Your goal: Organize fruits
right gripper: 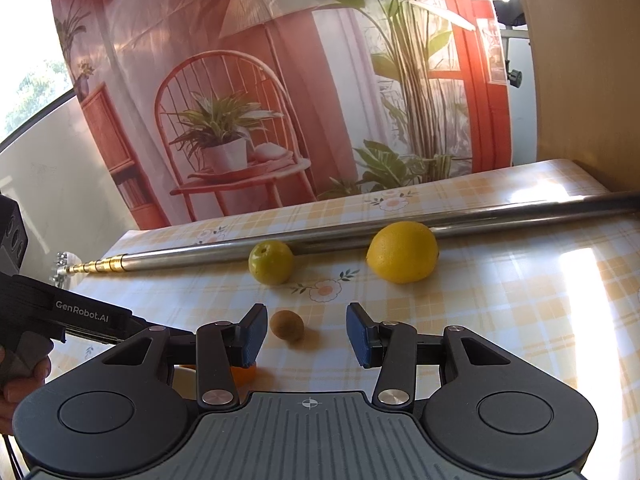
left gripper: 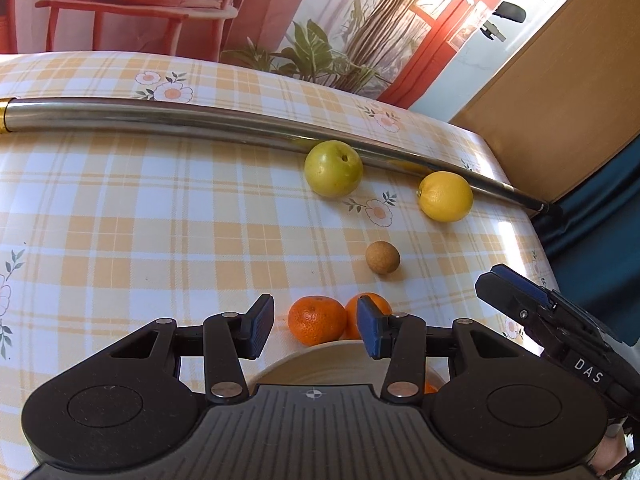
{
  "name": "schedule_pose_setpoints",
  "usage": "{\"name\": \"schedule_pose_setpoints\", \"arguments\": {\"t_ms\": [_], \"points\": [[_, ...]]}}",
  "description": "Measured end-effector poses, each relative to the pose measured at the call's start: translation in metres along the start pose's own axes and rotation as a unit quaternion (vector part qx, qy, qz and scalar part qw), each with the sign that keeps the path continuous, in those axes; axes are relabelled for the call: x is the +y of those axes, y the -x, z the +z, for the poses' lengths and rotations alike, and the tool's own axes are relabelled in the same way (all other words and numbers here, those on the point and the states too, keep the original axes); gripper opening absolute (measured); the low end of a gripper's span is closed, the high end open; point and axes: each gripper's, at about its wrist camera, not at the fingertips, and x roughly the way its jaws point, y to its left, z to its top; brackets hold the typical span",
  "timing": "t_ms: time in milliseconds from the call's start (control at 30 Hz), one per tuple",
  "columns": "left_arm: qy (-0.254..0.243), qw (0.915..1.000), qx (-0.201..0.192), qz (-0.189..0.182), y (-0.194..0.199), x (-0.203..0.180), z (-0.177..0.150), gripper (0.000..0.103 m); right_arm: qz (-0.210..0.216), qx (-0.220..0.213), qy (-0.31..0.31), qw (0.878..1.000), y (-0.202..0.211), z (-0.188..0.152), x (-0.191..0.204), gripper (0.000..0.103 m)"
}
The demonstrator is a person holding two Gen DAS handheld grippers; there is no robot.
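i see the fruit spread on the checked desk (left gripper: 120, 208): a green apple (left gripper: 333, 168) touching a long metal pole (left gripper: 160, 114), a lemon (left gripper: 445, 196) to its right beside the same pole, and a small brown round fruit (left gripper: 383, 257), maybe a kiwi, nearer to me. two oranges (left gripper: 317, 320) sit side by side, touching the far rim of a pale bowl (left gripper: 320, 364) directly under my left claw (left gripper: 316, 330), which is spread wide and empty. my right claw (right gripper: 306, 334) is also released, holding nothing, hovering just short of the brown fruit. a printed backdrop (right gripper: 280, 80) stands at the far edge.
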Motion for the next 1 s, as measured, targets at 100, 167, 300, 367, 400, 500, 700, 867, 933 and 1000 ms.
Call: {"name": "schedule_pose_setpoints", "arguments": {"t_ms": [100, 167, 300, 367, 400, 500, 700, 867, 933, 1000], "points": [[0.015, 0.9997, 0.010, -0.016, -0.009, 0.001, 0.001, 0.047, 0.000, 0.005, -0.003, 1.000, -0.002, -0.003, -0.002, 0.041], [0.024, 0.9994, 0.008, -0.023, -0.012, 0.002, 0.001, 0.047, 0.000, 0.007, -0.004, 1.000, -0.003, -0.004, -0.003, 0.041], [0.034, 0.9992, 0.004, -0.023, -0.014, 0.005, 0.002, 0.041, 0.001, 0.010, -0.005, 1.000, -0.003, -0.007, -0.003, 0.041], [0.037, 0.9991, 0.005, -0.022, -0.014, 0.008, 0.001, 0.034, 0.002, 0.012, -0.005, 1.000, -0.003, -0.007, -0.003, 0.041], [0.042, 0.9988, 0.004, -0.026, -0.014, 0.010, 0.001, 0.034, 0.002, 0.013, -0.005, 1.000, -0.004, -0.007, -0.002, 0.041], [0.049, 0.9983, 0.002, -0.033, -0.013, 0.013, 0.000, 0.034, 0.004, 0.016, -0.004, 1.000, -0.005, -0.008, -0.001, 0.041], [0.050, 0.9980, 0.008, -0.038, -0.018, 0.013, -0.002, 0.035, 0.007, 0.020, -0.004, 1.000, -0.007, -0.009, 0.001, 0.041], [0.035, 0.9991, -0.004, -0.024, -0.015, 0.010, -0.005, 0.035, 0.011, 0.027, -0.005, 1.000, -0.009, -0.010, 0.002, 0.041], [0.026, 0.9995, -0.013, -0.011, -0.011, 0.011, -0.005, 0.035, 0.015, 0.031, -0.005, 0.999, -0.011, -0.010, 0.002, 0.041], [0.017, 0.9996, -0.021, -0.002, -0.006, 0.013, -0.007, 0.035, 0.019, 0.036, -0.005, 0.999, -0.013, -0.010, 0.004, 0.042]]}}
